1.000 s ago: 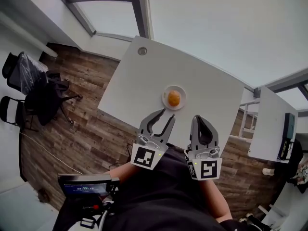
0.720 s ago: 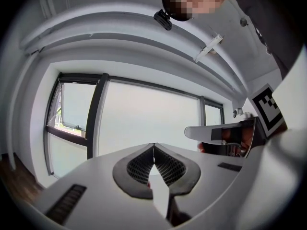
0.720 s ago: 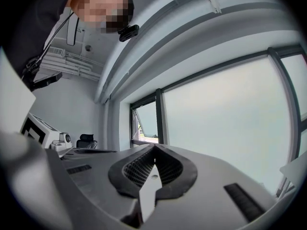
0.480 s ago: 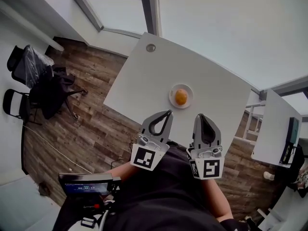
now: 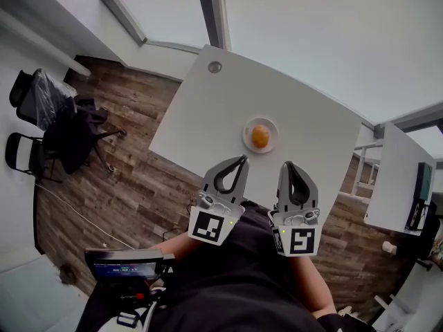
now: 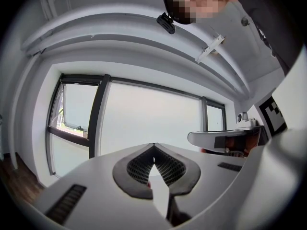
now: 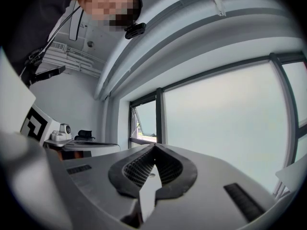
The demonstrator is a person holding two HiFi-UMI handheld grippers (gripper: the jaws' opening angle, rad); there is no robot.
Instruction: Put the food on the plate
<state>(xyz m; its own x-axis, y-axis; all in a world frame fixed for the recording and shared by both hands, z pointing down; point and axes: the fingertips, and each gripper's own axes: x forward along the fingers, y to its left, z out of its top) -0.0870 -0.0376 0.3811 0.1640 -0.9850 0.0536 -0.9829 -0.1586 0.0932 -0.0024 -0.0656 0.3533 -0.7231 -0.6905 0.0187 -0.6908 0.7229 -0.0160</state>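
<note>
Ahead on the white counter [image 5: 208, 116]: a small pale plate [image 5: 248, 134], with the round orange food [image 5: 260, 136] already resting at its middle.

Seen from the head view, lies forward of both grippers and roughly between their lines, apart from each. No clear long axis to the food; looks close to a ball, so no favoured side for a grasp. Perhaps a touch nearer the left gripper [image 5: 242, 159] than the right gripper [image 5: 287, 164], though hard to judge from so steep and wide a view.

Both held back near the body, by the near edge of the counter, tips pointing toward the plate. Left jaws pressed together, nothing between the ribbed pads. Right jaws likewise together and empty, only window and wall beyond them.

Against a second earlier: left jaws then stood apart, now shut; right unchanged. Food on the plate then as now. Whole scene shifted slightly in the head view. Judged from this, task done.
</note>
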